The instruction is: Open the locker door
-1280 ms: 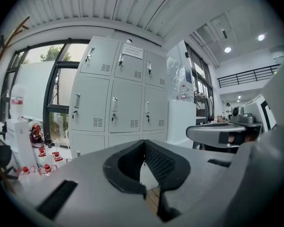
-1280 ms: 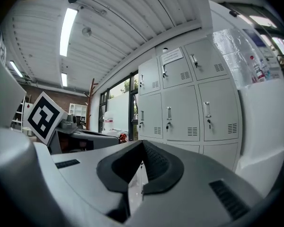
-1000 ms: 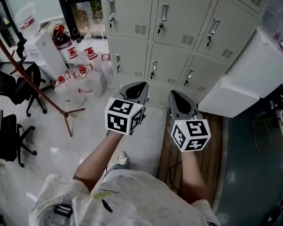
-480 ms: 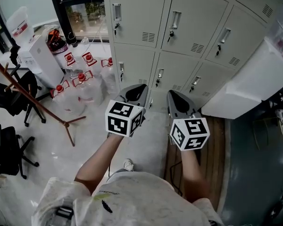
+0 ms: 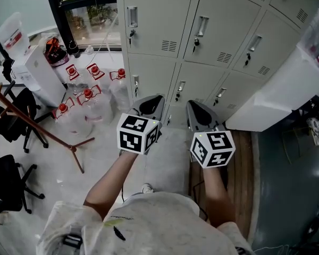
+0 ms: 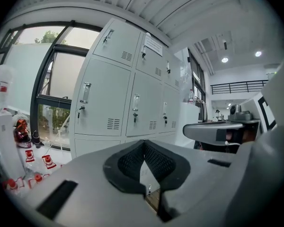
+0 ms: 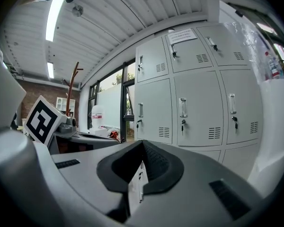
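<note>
The grey lockers (image 5: pixel 223 25) stand along the top of the head view. Two rows of shut doors show there, each with an upright handle (image 5: pixel 202 25) and a key lock below it. One lower-row locker door (image 5: pixel 194 86) lies straight beyond the gap between the two tools, but which door the task means cannot be told.

Neither tool touches the lockers. Both are held short of them above the floor, side by side and a little apart, pointing almost level at the lower row. The left tool (image 5: pixel 153 99) has its jaws closed, the dark pads meeting at the tips with nothing between them. The right tool (image 5: pixel 194 106) is closed and empty in the same way.

Left of the lockers, below the window (image 5: pixel 90 15), clear water jugs (image 5: pixel 87 97) with red caps crowd the pale floor (image 5: pixel 95 158) beside a white carton (image 5: pixel 40 73). A red-brown coat stand (image 5: pixel 42 129) slants across the floor's left side, with black office chairs (image 5: pixel 8 174) at its left edge. On the right, a large white block (image 5: pixel 276 97) juts out before the lower doors and hides part of them. Wooden boards (image 5: pixel 239 169) run under the right tool.

The lockers' top is cut off in the head view. The right gripper view shows a higher row bearing a paper notice (image 7: pixel 182 34), its print too small to read. The tools' own bodies hide the foot of the nearest doors.
</note>
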`<state>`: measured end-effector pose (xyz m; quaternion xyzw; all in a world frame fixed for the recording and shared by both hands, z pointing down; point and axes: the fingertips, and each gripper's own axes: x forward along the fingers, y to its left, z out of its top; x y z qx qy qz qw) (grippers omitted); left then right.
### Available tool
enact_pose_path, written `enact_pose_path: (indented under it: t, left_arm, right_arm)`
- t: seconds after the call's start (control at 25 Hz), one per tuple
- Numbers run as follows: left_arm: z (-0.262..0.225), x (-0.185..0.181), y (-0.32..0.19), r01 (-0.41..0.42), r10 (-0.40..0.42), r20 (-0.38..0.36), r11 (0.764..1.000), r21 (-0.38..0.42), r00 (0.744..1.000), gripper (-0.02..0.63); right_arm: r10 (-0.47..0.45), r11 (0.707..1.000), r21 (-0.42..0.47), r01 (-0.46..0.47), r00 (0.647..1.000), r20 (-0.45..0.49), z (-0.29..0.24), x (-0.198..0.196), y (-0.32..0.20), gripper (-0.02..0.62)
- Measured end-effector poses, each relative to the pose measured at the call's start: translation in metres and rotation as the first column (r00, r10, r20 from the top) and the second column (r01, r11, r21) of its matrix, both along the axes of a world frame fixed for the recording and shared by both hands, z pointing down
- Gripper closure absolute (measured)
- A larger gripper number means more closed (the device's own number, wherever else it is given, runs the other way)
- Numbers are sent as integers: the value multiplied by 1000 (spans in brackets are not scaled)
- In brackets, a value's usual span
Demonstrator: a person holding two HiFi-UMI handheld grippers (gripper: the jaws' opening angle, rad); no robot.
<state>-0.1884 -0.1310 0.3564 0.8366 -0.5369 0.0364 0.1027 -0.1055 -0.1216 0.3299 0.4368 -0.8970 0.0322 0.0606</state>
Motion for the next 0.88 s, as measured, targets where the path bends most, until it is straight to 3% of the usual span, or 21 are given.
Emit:
enact_pose_path:
  t: [0.48,0.88]
  left_arm:
    - [11,4,-39,-41,41,16,999,-4,999,600]
    - [6,16,-111,-31,31,45,999,13,999,600]
  right_arm:
    - [41,999,-11,-41,999,32,13,4,-36,594]
    - [30,1000,6,-30,996,88,7,12,-114,594]
